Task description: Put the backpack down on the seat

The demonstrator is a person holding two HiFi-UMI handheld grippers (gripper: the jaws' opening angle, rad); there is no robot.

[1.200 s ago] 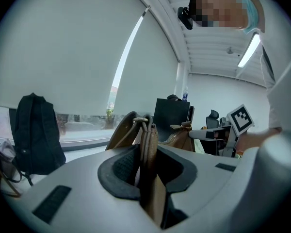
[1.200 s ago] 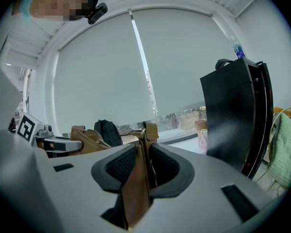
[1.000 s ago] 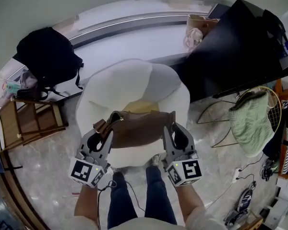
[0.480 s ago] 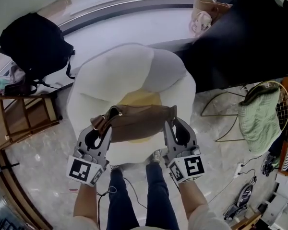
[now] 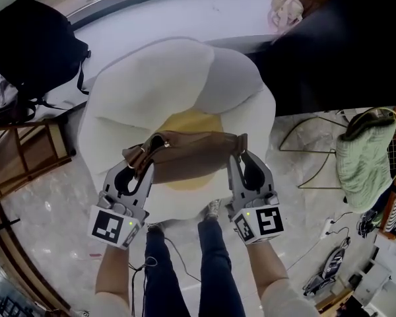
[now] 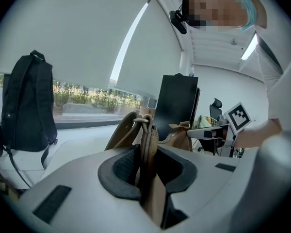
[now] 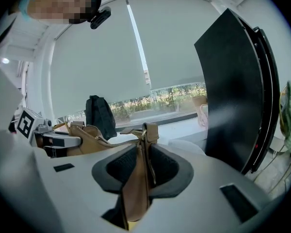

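A brown leather backpack (image 5: pixel 188 160) hangs stretched between my two grippers, just above the front of a white petal-shaped seat (image 5: pixel 152 84) with a yellow centre (image 5: pixel 193 121). My left gripper (image 5: pixel 140 168) is shut on its strap loop (image 6: pixel 146 140) at the bag's left end. At the right end, my right gripper (image 5: pixel 241 158) holds a leather tab (image 7: pixel 138 178); its jaws are closing, with the tab pressed between the pads. Whether the bag's underside touches the seat is hidden.
A black backpack (image 5: pixel 33 45) stands on the window ledge at the far left, above a wooden rack (image 5: pixel 26 157). A large black panel (image 5: pixel 343 38) leans at the right. A wire basket with green cloth (image 5: pixel 366 157) stands on the floor. The person's legs (image 5: pixel 185 263) touch the seat's front edge.
The head view has drawn closer over the seat. The bag and both grippers now lie further in, over the front of the yellow centre. Both grips are unchanged.
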